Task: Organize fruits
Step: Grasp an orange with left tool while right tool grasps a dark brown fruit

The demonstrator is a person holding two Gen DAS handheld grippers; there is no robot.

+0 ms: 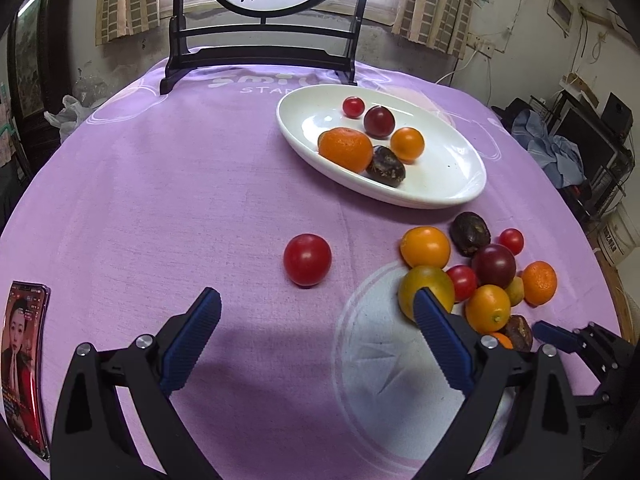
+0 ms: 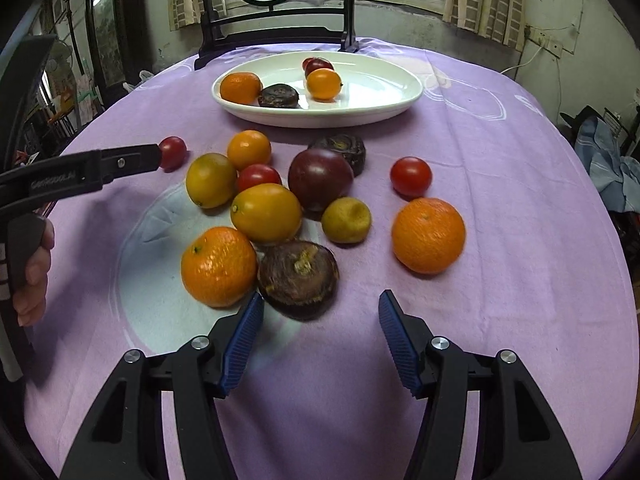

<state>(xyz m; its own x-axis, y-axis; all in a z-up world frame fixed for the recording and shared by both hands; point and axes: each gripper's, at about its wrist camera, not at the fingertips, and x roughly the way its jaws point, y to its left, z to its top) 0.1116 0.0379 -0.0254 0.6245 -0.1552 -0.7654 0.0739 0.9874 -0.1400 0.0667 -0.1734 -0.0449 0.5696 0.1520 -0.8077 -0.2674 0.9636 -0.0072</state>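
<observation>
A white oval plate (image 1: 448, 184) (image 2: 384, 104) holds several fruits: oranges, a dark plum, a cherry tomato and a brown chestnut-like piece. A lone red tomato (image 1: 307, 259) (image 2: 173, 153) lies on the purple cloth just ahead of my open, empty left gripper (image 1: 316, 308), whose side shows in the right wrist view (image 2: 132, 162). A loose pile of oranges, tomatoes, a plum and brown pieces (image 1: 480, 276) (image 2: 280, 208) lies to its right. My right gripper (image 2: 320, 312) is open and empty, just short of a brown piece (image 2: 298, 278) and beside an orange (image 2: 218, 266).
A dark wooden stand with a round painted screen (image 1: 260, 20) stands at the table's far edge. A phone (image 1: 22, 364) lies at the near left. The round table (image 1: 160, 184) drops off all around; clutter and shelves lie beyond on the right.
</observation>
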